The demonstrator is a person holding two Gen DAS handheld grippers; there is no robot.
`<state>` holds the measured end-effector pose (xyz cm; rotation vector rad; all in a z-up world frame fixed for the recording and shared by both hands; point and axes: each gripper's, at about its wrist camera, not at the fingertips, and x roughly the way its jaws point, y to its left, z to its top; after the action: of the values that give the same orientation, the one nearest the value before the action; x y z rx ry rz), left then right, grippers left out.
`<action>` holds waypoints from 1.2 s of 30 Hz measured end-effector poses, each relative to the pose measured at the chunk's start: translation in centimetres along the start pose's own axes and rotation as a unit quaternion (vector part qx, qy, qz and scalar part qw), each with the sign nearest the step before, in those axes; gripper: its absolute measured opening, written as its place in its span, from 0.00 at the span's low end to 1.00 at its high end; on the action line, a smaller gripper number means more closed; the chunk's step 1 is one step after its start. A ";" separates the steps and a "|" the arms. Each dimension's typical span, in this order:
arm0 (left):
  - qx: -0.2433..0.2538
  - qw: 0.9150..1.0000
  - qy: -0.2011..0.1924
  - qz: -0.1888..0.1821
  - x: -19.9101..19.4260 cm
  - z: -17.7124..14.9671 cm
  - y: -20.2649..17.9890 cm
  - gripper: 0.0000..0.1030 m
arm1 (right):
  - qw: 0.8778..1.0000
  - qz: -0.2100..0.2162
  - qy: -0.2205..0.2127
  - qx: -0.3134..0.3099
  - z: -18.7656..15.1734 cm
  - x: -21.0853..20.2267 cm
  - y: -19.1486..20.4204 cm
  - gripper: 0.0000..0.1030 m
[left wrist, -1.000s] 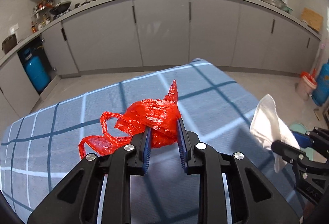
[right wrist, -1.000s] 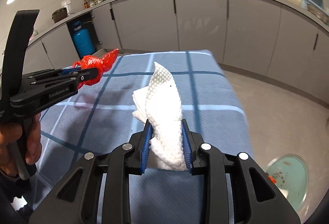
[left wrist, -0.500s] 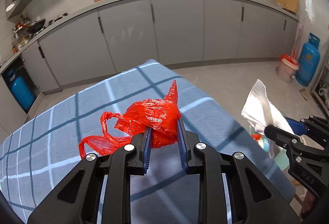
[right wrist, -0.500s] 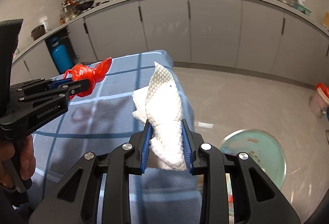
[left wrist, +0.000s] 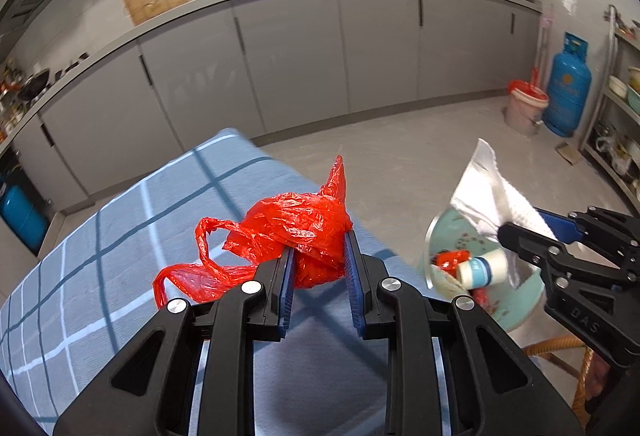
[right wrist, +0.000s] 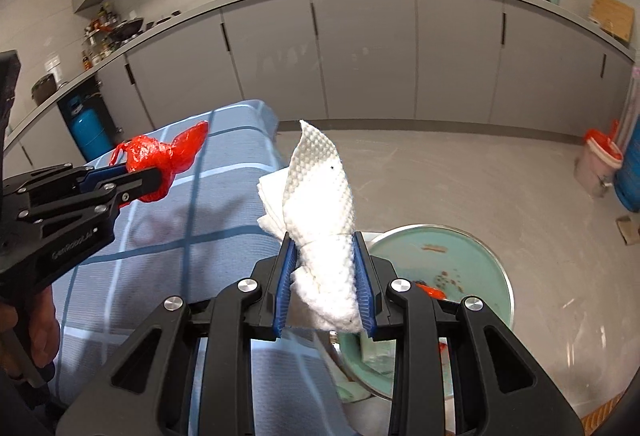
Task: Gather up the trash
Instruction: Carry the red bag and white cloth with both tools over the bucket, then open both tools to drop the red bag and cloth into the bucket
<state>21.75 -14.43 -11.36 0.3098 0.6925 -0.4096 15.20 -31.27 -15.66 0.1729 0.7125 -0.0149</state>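
Both claws loaded. Right gripper [right wrist: 325, 286] clamped on a crumpled white paper towel [right wrist: 320, 195], standing up at 12 o'clock from its pads. The teal bin [right wrist: 472, 256] lies at 4 o'clock, just below and right; already holds a paper cup [left wrist: 482, 270] and red scraps. Right hand nearer: judged a short drop. Left gripper [left wrist: 320, 276] pinched on a red plastic bag [left wrist: 288, 228], over the blue checked tablecloth [left wrist: 120, 236]; bin at its 3 o'clock. Right gripper's body sits between, likely in the way.
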 end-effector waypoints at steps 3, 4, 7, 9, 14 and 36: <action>0.011 1.000 0.000 -0.009 0.2 0.2 -1.5 0.24 | 1.000 -0.009 -0.001 0.010 -0.3 -0.3 -1.3 0.28; 0.014 1.000 0.000 -0.011 0.3 0.3 -1.9 0.24 | 1.000 -0.013 -0.001 0.013 -0.4 -0.4 -1.9 0.28; 0.022 1.000 0.000 -0.019 0.6 0.6 -3.1 0.24 | 1.000 -0.021 -0.001 0.023 -0.7 -0.6 -3.3 0.28; 0.027 0.999 0.000 -0.025 0.9 0.8 -4.0 0.24 | 0.999 -0.026 -0.001 0.029 -1.0 -0.8 -4.2 0.28; 0.040 0.998 0.005 -0.040 1.7 0.9 -6.3 0.24 | 0.998 -0.036 0.000 0.043 -1.4 -0.8 -5.9 0.29; 0.063 0.996 0.017 -0.068 4.0 -0.1 -11.0 0.81 | 0.993 -0.053 -0.005 0.105 -2.8 -0.2 -11.1 0.62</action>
<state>19.41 -25.02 -15.65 0.3901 0.7248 -0.5799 12.43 -41.80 -19.35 0.3362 0.7088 -0.1938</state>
